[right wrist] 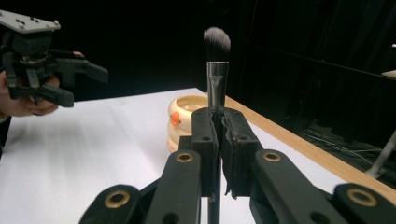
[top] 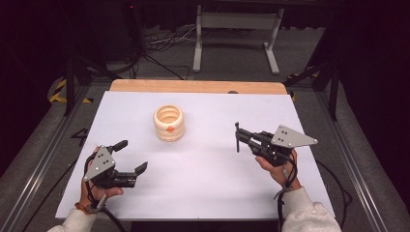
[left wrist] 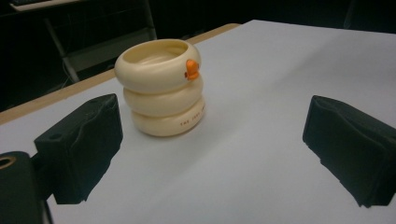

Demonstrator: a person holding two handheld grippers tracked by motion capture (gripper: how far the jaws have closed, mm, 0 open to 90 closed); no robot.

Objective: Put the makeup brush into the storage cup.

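Note:
A cream cup (top: 169, 123) shaped like three stacked rings, with a small orange mark on its side, stands upright on the white table (top: 203, 183), left of centre. My left gripper (top: 133, 155) is open at the front left and aimed toward the cup (left wrist: 161, 88); its jaws stand wide apart with nothing between them (left wrist: 212, 140). My right gripper (top: 239, 137) hovers at the right, shut on a makeup brush (right wrist: 217, 79). The brush stands upright with its grey bristles on top. The cup (right wrist: 183, 116) lies beyond it, apart from the brush.
A wooden strip (top: 198, 86) runs along the table's far edge. Behind it are a white metal stand (top: 237, 34) and cables on the floor. The left gripper (right wrist: 60, 79) and its hand appear far off in the right gripper view.

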